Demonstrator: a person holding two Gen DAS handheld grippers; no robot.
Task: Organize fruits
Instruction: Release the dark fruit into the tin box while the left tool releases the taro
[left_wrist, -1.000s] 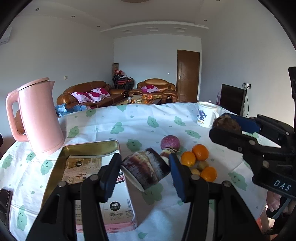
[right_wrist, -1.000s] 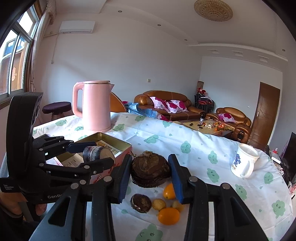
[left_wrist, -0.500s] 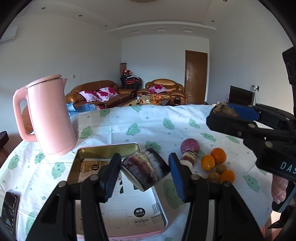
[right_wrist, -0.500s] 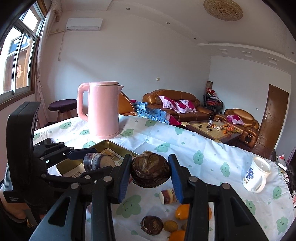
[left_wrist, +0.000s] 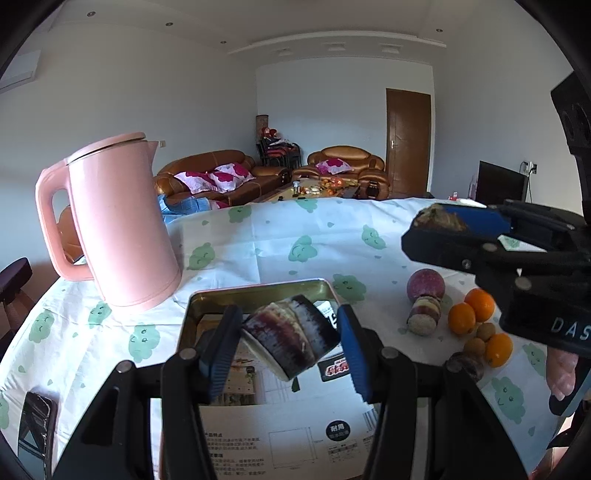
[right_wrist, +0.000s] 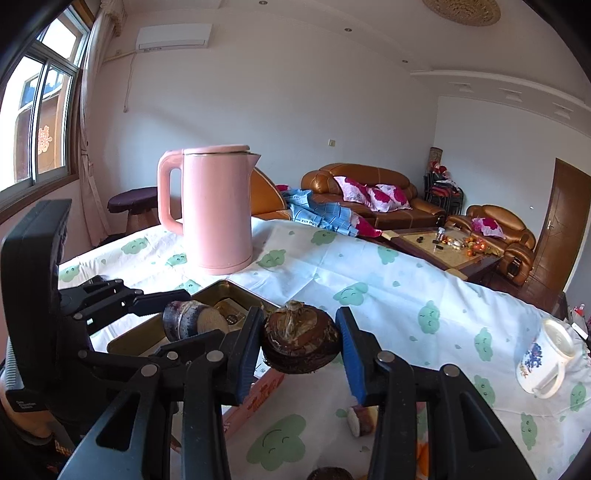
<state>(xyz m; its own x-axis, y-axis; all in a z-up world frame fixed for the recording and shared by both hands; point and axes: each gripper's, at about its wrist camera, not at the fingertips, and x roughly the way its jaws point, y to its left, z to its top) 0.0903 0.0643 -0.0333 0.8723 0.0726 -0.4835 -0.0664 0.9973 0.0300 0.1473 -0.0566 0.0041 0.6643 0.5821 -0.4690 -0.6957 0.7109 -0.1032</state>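
My left gripper (left_wrist: 290, 345) is shut on a purple-and-white sugarcane piece (left_wrist: 291, 341) and holds it above the gold tin box (left_wrist: 258, 291). My right gripper (right_wrist: 301, 341) is shut on a dark brown round taro-like fruit (right_wrist: 301, 341), held beside the tin's right edge (right_wrist: 221, 288). In the left wrist view the right gripper (left_wrist: 436, 229) shows at the right. On the cloth lie a purple round fruit (left_wrist: 424, 284), another sugarcane piece (left_wrist: 424, 317), oranges (left_wrist: 461, 317) and small brown fruits (left_wrist: 474, 347).
A pink kettle (left_wrist: 118, 221) stands behind the tin at the left. A white mug (right_wrist: 546, 365) stands at the table's right. A phone (left_wrist: 35, 417) lies near the left front edge. The table has a white cloth with green clouds (left_wrist: 303, 247).
Both grippers have moved left with their loads, toward the tin. The left gripper's sugarcane is now over the tin; the fruit pile has slid right in view.
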